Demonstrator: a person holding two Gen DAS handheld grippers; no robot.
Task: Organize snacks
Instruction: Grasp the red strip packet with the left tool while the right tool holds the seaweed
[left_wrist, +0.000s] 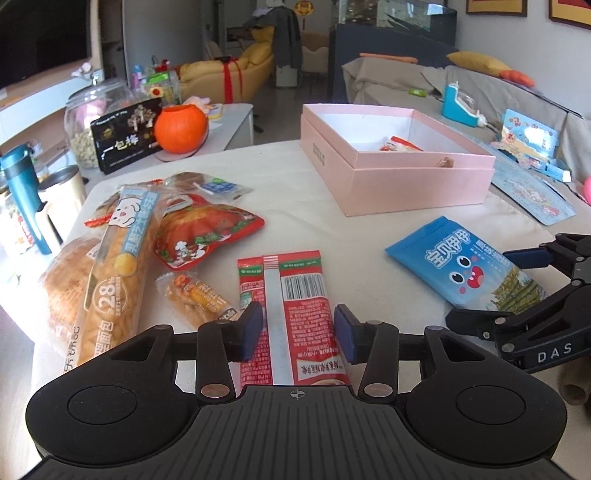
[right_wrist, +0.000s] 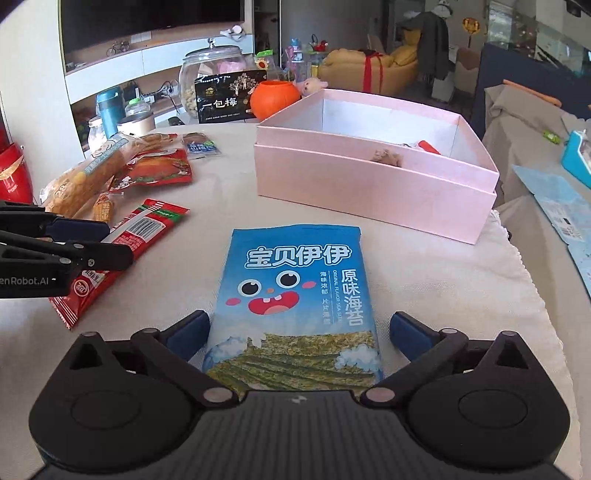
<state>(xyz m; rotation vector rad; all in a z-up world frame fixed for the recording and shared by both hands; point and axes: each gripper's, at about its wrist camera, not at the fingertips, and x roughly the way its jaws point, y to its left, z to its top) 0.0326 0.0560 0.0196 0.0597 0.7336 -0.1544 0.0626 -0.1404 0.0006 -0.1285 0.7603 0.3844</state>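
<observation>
Snacks lie spread on a cloth-covered table (left_wrist: 295, 177), described from the left. Farthest left of the left gripper (left_wrist: 298, 330), a long bread bag (left_wrist: 118, 273) rests on a bread loaf (left_wrist: 68, 280). Just ahead and to the left of the gripper's left finger sits a small orange packet (left_wrist: 195, 297), and beyond that a red chicken pouch (left_wrist: 207, 232); a small clear packet with a blue label (left_wrist: 210, 186) lies farther off.

The left gripper stands open, its blue pads (left_wrist: 253, 330) on either side of a long red packet (left_wrist: 295, 295) that runs lengthwise between them. The left pad appears to sit over the packet's left edge; the right pad lies just beside its right edge. Whether either pad presses the packet cannot be told.

Right of the left gripper, and directly between the fingers of the right gripper (right_wrist: 297, 330), lies a blue seaweed bag (right_wrist: 295, 306), flat on the table. The right gripper is spread wide, each pad (right_wrist: 410, 330) near a side edge of the bag; contact at the left edge cannot be told, and a gap shows at the right.

Ahead and to the right of both grippers stands an open pink box (left_wrist: 417, 184), with a small red-and-white packet (left_wrist: 400, 144) inside it.
</observation>
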